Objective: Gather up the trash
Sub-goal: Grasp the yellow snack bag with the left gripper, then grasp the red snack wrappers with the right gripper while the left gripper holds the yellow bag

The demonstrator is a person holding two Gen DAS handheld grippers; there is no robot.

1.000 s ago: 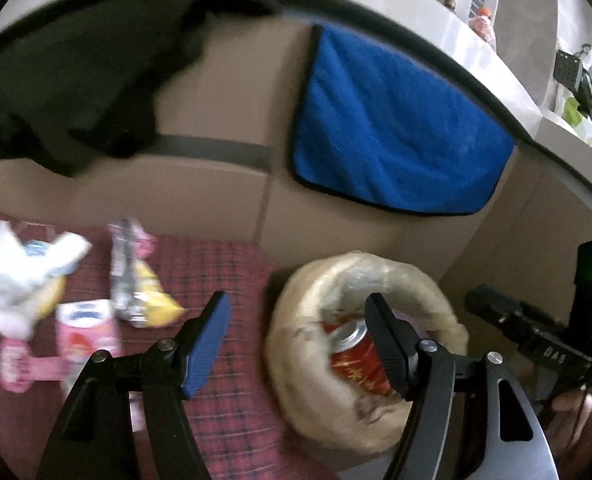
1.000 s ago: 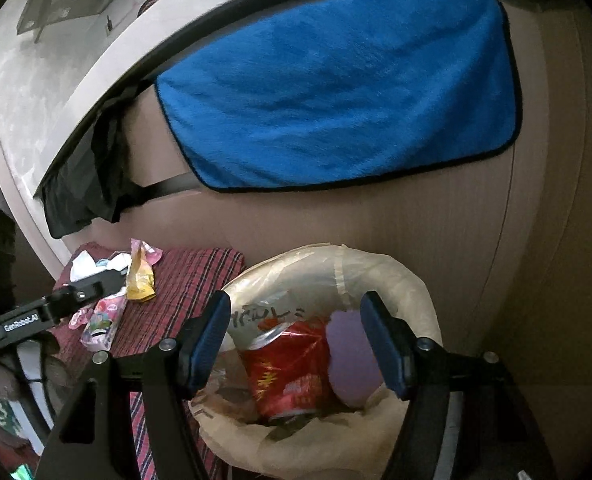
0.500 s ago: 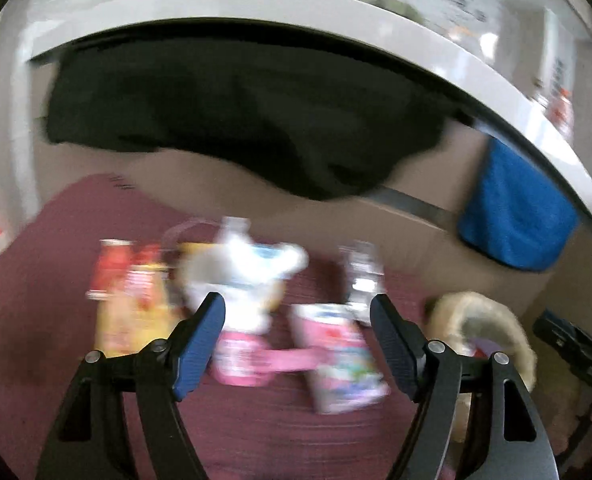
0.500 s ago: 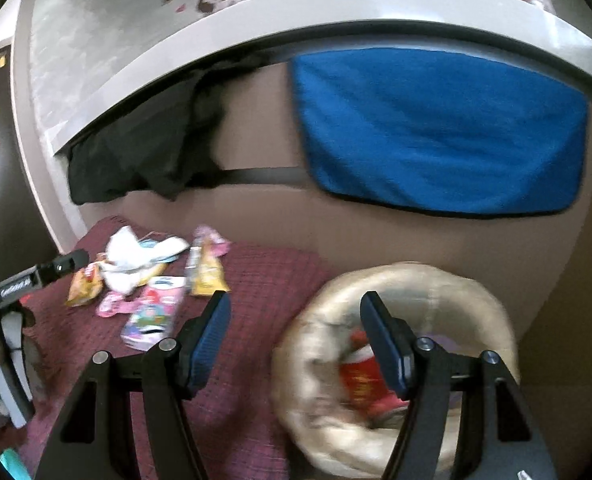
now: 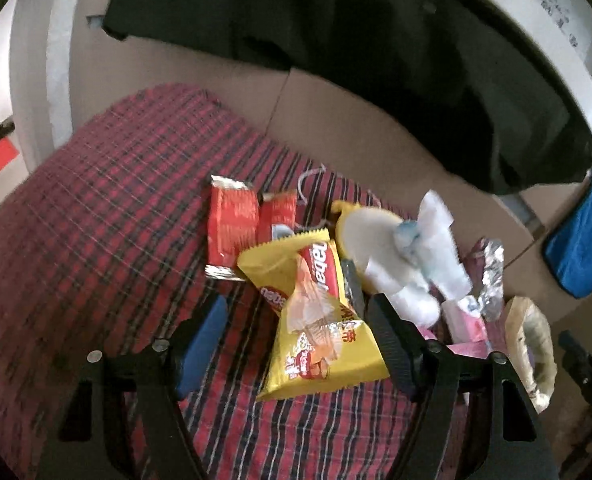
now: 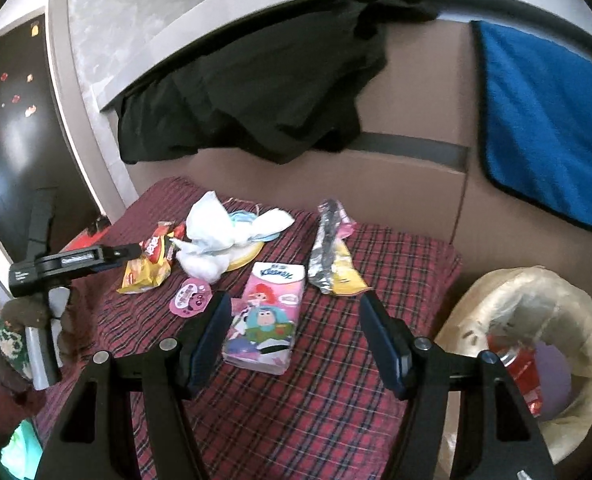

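Left wrist view: the left gripper (image 5: 296, 332) hangs above a red plaid cloth (image 5: 95, 220). Its jaws are closing but stand wide apart and grasp nothing. A yellow wrapper (image 5: 312, 320) lies on the cloth between the two pads; whether either pad touches it cannot be told. Two red wrappers (image 5: 247, 224) lie side by side just beyond the yellow one. To their right sits a yellow lid (image 5: 364, 232) with crumpled tissue (image 5: 428, 252) on it. A foil wrapper (image 5: 490, 276) and a pink pack (image 5: 466, 320) lie further right. The bin (image 5: 536, 348), lined with a pale bag, shows at the right edge, beside the cloth. A black garment (image 5: 376, 40) hangs over the cardboard wall behind.

Right wrist view: the right gripper (image 6: 296, 340) is released, its jaws closing slightly with nothing held. The pink pack (image 6: 267, 316) lies flat on the cloth (image 6: 336, 400) between and beyond the pads, untouched. A round pink sticker (image 6: 190, 298) lies left of it. The foil wrapper (image 6: 330, 252) lies further back on the right. The tissue (image 6: 223, 236) and the yellow wrapper (image 6: 145, 268) sit at the left rear, next to the left gripper (image 6: 127, 252). The bin (image 6: 536, 320) stands right of the cloth and holds a red can (image 6: 520, 376). A blue towel (image 6: 548, 120) hangs on the wall above it.
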